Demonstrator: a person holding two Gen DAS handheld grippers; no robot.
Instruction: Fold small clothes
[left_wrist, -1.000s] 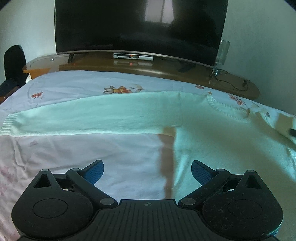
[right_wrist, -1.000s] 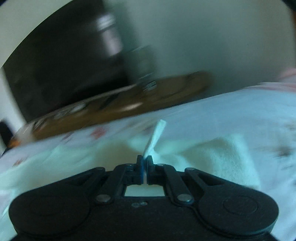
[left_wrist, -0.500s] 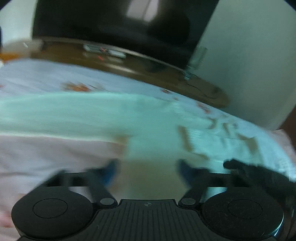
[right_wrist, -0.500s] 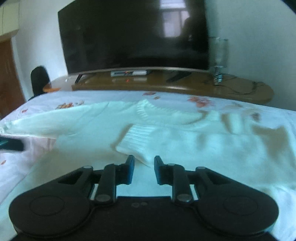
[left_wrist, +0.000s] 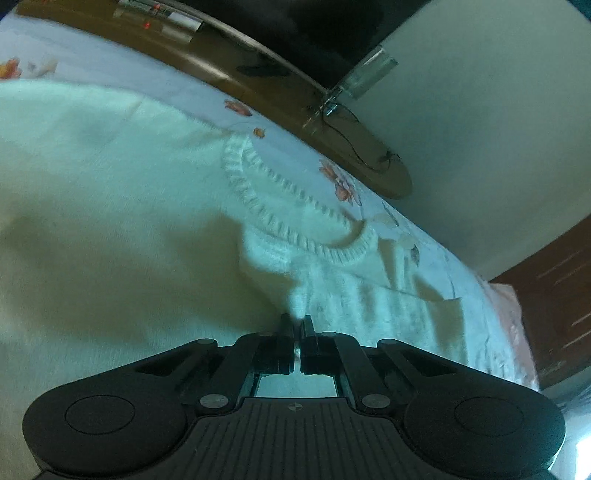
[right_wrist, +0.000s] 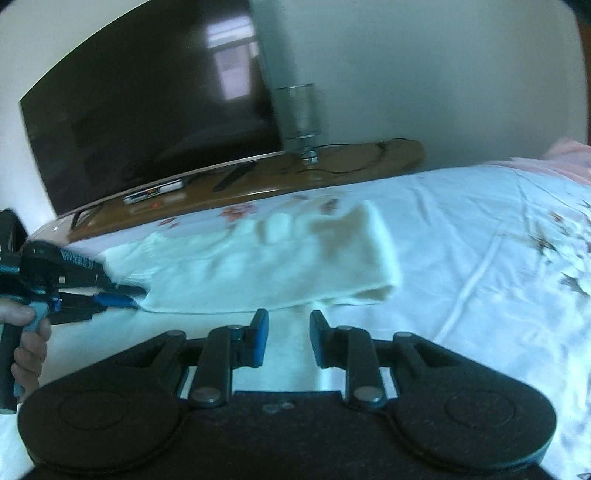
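Observation:
A cream knitted sweater (left_wrist: 110, 192) lies spread on the floral bedsheet, its ribbed collar (left_wrist: 288, 218) in the middle of the left wrist view. Its right sleeve (right_wrist: 280, 266) is folded in over the body. My left gripper (left_wrist: 297, 325) is shut on the cuff of that folded sleeve (left_wrist: 332, 295); it also shows at the left edge of the right wrist view (right_wrist: 122, 299), pinching the sleeve end. My right gripper (right_wrist: 284, 325) is open and empty, just in front of the folded sleeve, over the sweater body.
A wooden TV stand (right_wrist: 258, 181) with a dark television (right_wrist: 147, 110) and a glass vase (right_wrist: 299, 114) runs behind the bed. The white floral bedsheet (right_wrist: 480, 258) extends to the right. A wooden door (left_wrist: 554, 302) is at the right.
My right gripper let go of the sleeve and opened. My left gripper swung right over the sweater and shut on the folded sleeve's cuff.

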